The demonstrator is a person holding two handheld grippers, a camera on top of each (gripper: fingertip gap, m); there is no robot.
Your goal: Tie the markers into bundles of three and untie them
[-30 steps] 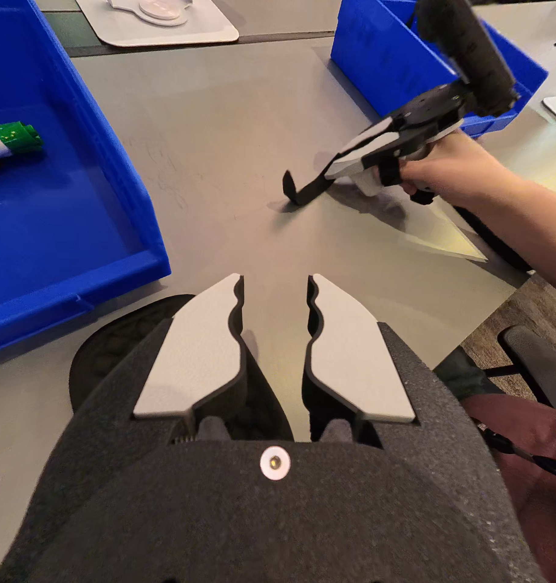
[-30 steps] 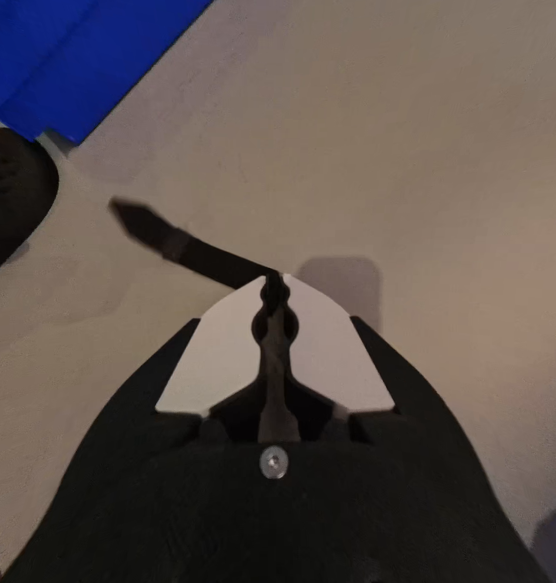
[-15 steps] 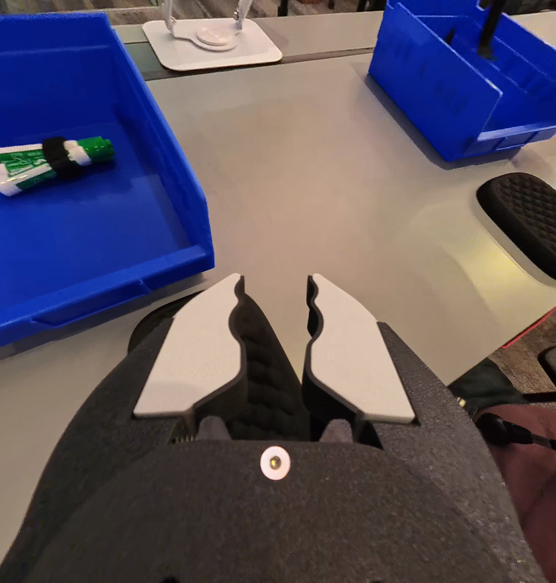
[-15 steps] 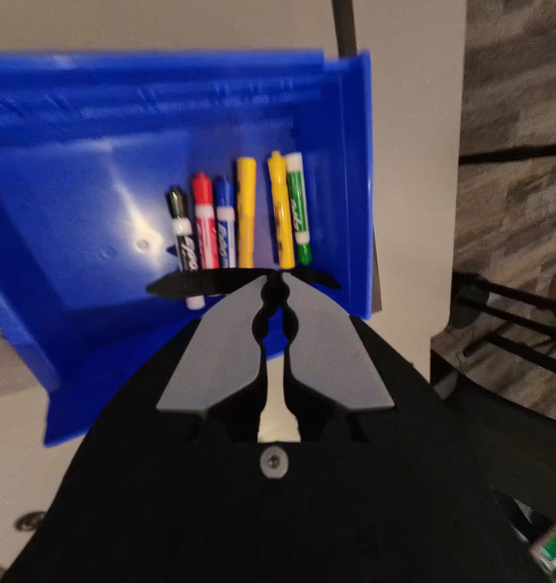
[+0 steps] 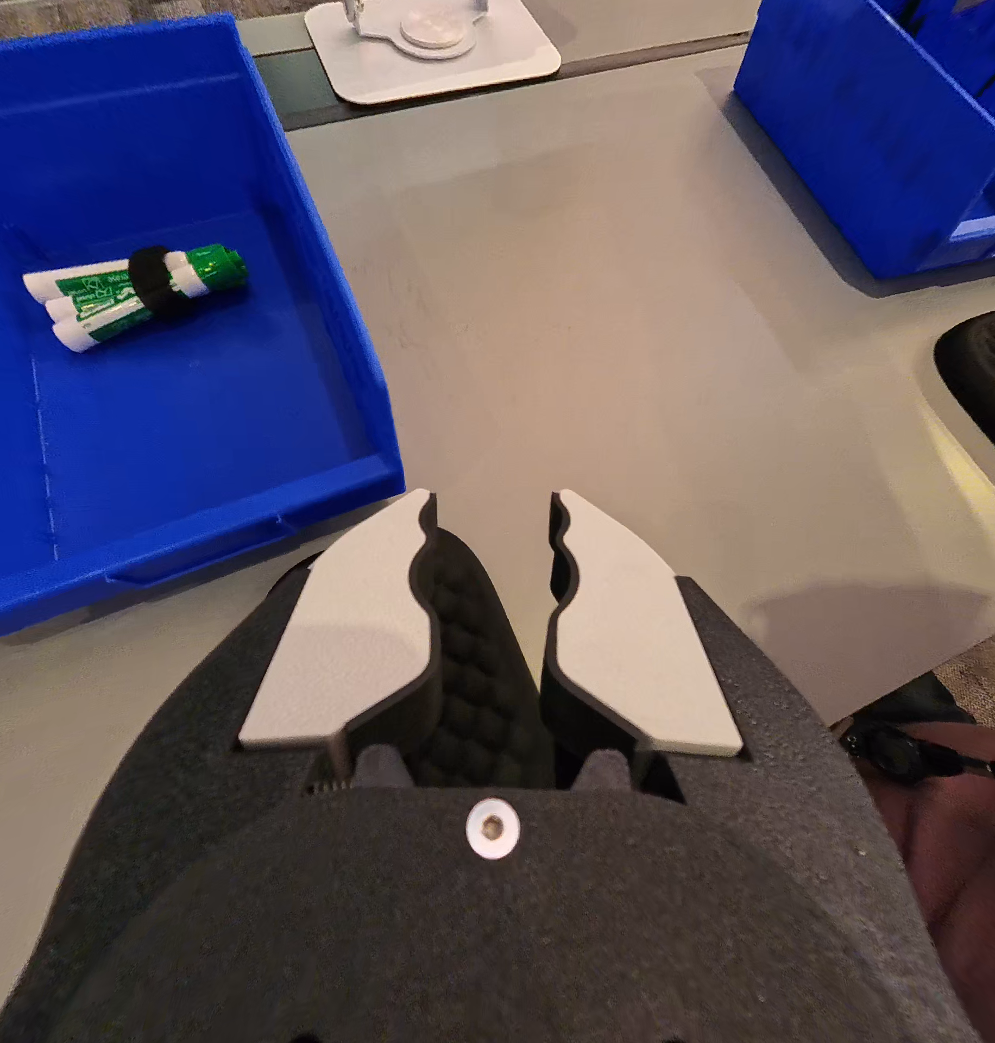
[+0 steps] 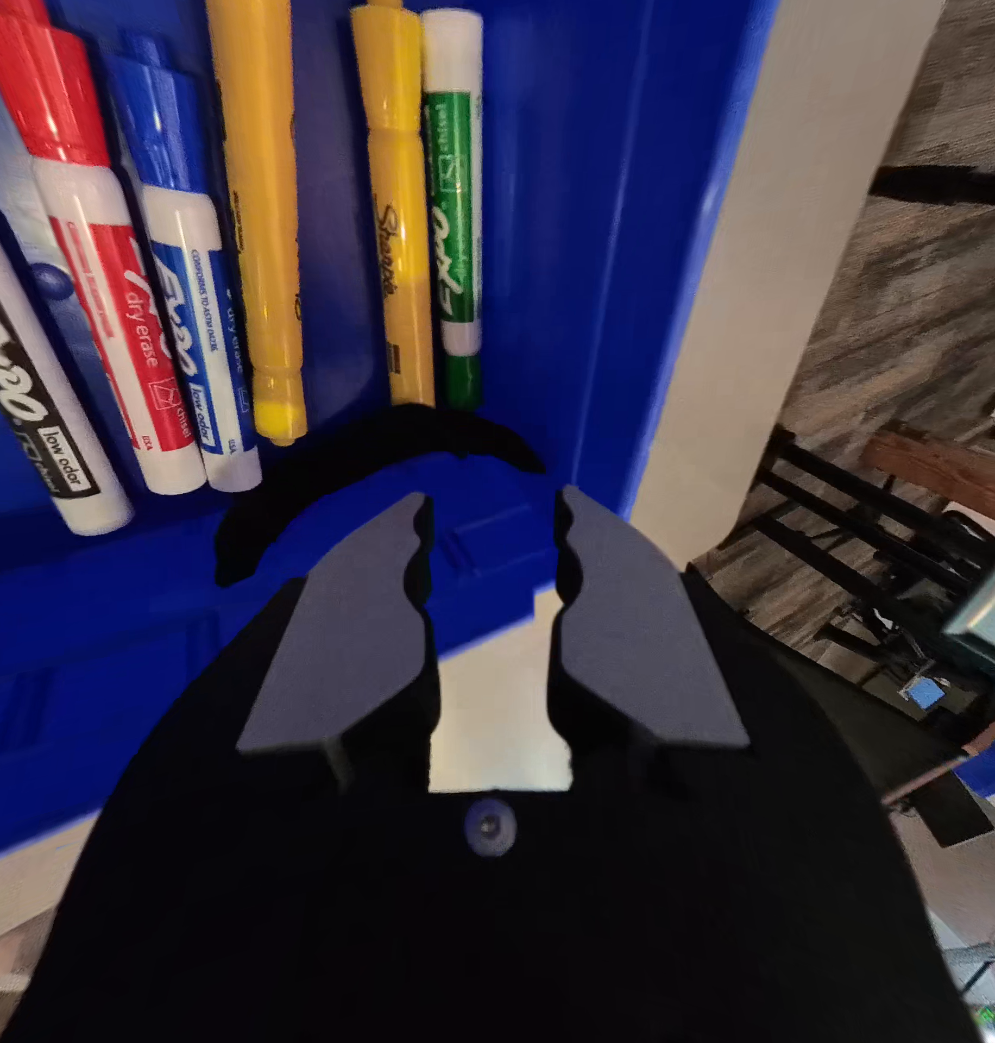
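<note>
In the left wrist view, a bundle of three green markers (image 5: 134, 296) bound by a black strap lies in a blue bin (image 5: 326, 316) at the left. My left gripper (image 5: 492, 499) is open and empty, above the grey table (image 5: 597, 338) just right of that bin's front corner. In the right wrist view, my right gripper (image 6: 492, 496) is open, over the front of a second blue bin (image 6: 597, 226). A loose black strap (image 6: 371, 451) lies curved in that bin just ahead of my fingertips. Behind it lie several loose markers: black (image 6: 27, 389), red (image 6: 106, 271), blue (image 6: 196, 316), two yellow (image 6: 264, 226) and green (image 6: 453, 226).
The second blue bin (image 5: 879, 141) shows at the far right in the left wrist view. A white pad (image 5: 427, 51) sits at the table's far edge. A black chair armrest (image 5: 980, 367) is at the right, and another under my left gripper. Floor and black frames (image 6: 851, 536) lie right of the table. Some 65 cm of space lies between my two pairs of fingers.
My right gripper carried the black strap from the table into the marker bin, then opened and let it go. My left gripper drew back, so the tied green bundle shows more fully.
</note>
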